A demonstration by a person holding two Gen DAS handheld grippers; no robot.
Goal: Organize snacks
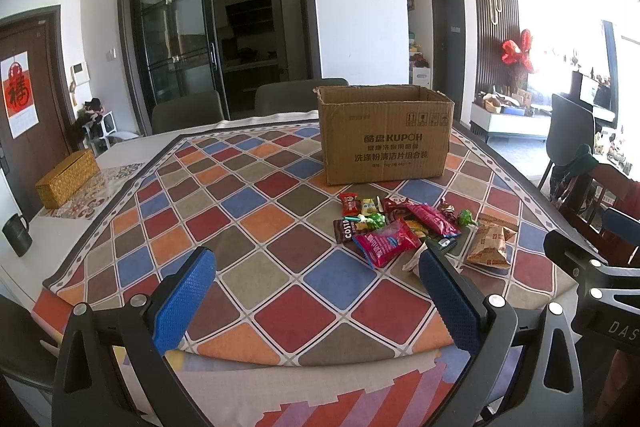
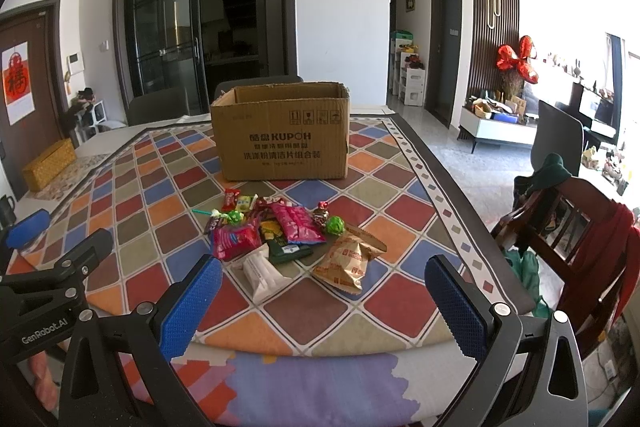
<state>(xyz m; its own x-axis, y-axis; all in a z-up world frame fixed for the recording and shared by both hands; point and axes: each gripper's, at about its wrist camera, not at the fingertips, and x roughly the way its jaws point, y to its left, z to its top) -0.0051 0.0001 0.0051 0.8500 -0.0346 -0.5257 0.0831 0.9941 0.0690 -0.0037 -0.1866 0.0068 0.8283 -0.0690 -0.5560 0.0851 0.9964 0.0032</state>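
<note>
No snack is seen packed yet: the snacks [image 2: 288, 239] are heaped loose on the tablecloth [image 2: 400, 267], just near of the open cardboard box [image 2: 280, 135]. Left gripper [image 1: 316, 283] and right gripper [image 2: 324, 291] are held apart, empty, nearer still.

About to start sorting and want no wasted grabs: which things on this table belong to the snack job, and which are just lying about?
For the job:
- snack pile, loose on the cloth
- cardboard box, open, behind the pile
- left tongs and right tongs, both open, holding nothing

Lying about:
- woven box, far left
- dark mug, left edge
- wooden chair with red cloth
</note>
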